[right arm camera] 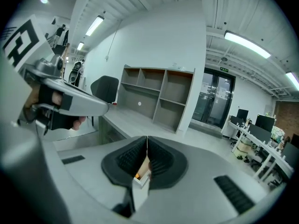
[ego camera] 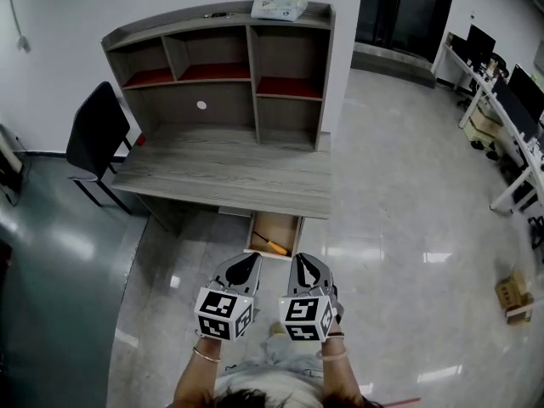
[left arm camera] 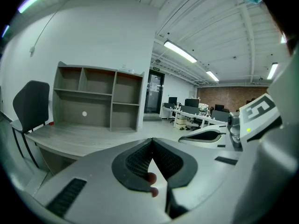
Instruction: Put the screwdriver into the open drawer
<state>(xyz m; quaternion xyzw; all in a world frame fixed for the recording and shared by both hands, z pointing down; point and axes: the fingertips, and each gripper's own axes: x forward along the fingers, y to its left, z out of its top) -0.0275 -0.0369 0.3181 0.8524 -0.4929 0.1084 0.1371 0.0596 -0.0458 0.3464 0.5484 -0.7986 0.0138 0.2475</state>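
The orange-handled screwdriver [ego camera: 271, 246] lies inside the open wooden drawer [ego camera: 274, 234], which is pulled out from under the grey desk [ego camera: 223, 173]. Both grippers hover side by side just in front of the drawer, above the floor. My left gripper [ego camera: 248, 262] is shut with its jaws touching and nothing held. Beside it my right gripper [ego camera: 301, 263] is also shut and empty. In the right gripper view an orange bit of the screwdriver [right arm camera: 137, 176] and the drawer edge show through the gap under the jaw tips. In the left gripper view, the desk [left arm camera: 70, 136] lies ahead.
A grey shelf hutch [ego camera: 223, 66] stands on the desk, with a white packet [ego camera: 278, 8] on top. A black chair [ego camera: 95, 138] stands at the desk's left. Office desks with monitors [ego camera: 501, 100] line the far right, and a small cardboard box [ego camera: 513, 297] sits on the shiny floor.
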